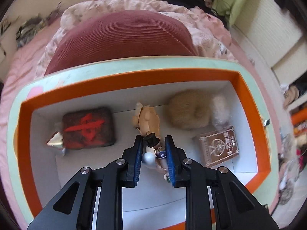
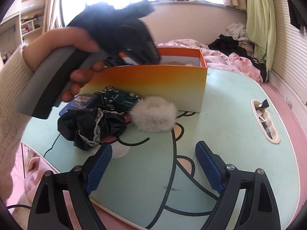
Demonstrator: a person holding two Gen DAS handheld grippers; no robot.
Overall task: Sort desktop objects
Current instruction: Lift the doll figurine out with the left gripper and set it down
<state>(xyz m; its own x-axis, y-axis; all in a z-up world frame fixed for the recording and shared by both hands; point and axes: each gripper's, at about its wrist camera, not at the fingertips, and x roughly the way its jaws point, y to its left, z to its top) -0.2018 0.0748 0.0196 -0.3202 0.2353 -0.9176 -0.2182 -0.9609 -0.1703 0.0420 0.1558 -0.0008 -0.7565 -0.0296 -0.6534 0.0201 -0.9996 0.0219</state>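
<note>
My left gripper (image 1: 154,143) is shut on a small toy figure (image 1: 147,122) with tan hair and holds it inside the orange box (image 1: 134,77). In the box lie a dark felt tile with a red mark (image 1: 88,128), a tan fluffy scrunchie (image 1: 187,110), a white fluffy one (image 1: 220,109) and a brown card pack (image 1: 218,145). My right gripper (image 2: 152,149) is open and empty above the mint table (image 2: 220,115). Ahead of it lie a white fluffy scrunchie (image 2: 153,117), a black lace scrunchie (image 2: 92,126), a green toy car (image 2: 119,98) and a blue tin (image 2: 78,104).
The orange box (image 2: 145,88) stands at the table's far side; the left hand-held gripper (image 2: 76,61) reaches into it. A table slot (image 2: 265,120) at the right holds small items. A pink bed with a red cushion (image 1: 122,36) and clothes lies beyond.
</note>
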